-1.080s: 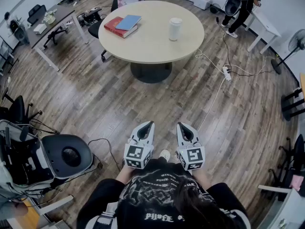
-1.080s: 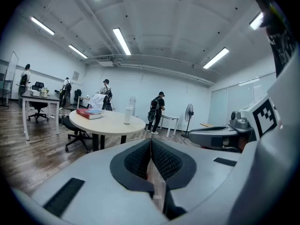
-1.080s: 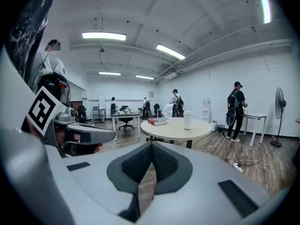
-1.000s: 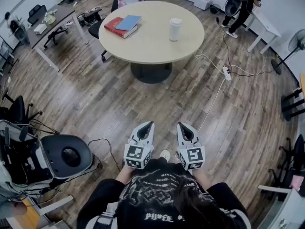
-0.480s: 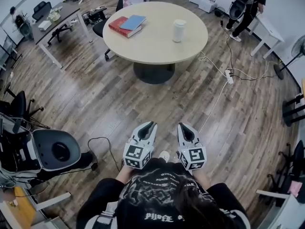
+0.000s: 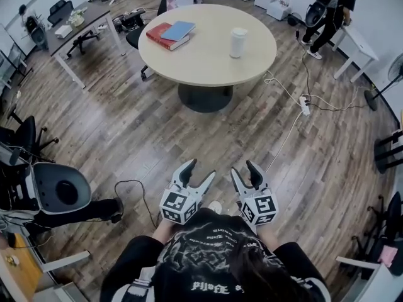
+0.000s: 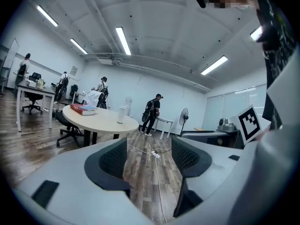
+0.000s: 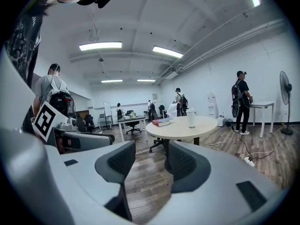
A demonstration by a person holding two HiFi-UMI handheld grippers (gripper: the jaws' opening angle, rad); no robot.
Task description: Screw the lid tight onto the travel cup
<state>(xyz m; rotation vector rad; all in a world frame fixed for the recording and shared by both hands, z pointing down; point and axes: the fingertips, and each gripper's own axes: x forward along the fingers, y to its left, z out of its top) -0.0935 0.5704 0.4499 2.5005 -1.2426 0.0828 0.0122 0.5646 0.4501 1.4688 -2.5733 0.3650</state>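
A pale travel cup (image 6: 237,43) with its lid on stands upright on the round table (image 6: 208,68), far ahead of me; it also shows as the cup (image 7: 123,114) in the left gripper view and the cup (image 8: 191,118) in the right gripper view. My left gripper (image 6: 200,170) and right gripper (image 6: 243,168) hang side by side close to my body, over the wooden floor, pointing towards the table. Both have just been opening and stand open with nothing between their jaws, as the left gripper (image 7: 149,156) and right gripper (image 8: 152,165) show.
Two stacked books (image 6: 170,33) lie on the table's far left. A power strip (image 6: 305,104) and its cable trail across the floor at right. An office chair (image 6: 56,194) sits at my left, a desk (image 6: 75,27) at back left. A person (image 6: 327,8) stands at back right.
Both grippers were shut with fingers together; now their jaws are spread apart. The hands have stayed in place. The head view has shifted slightly, so the table sits a little lower in frame.
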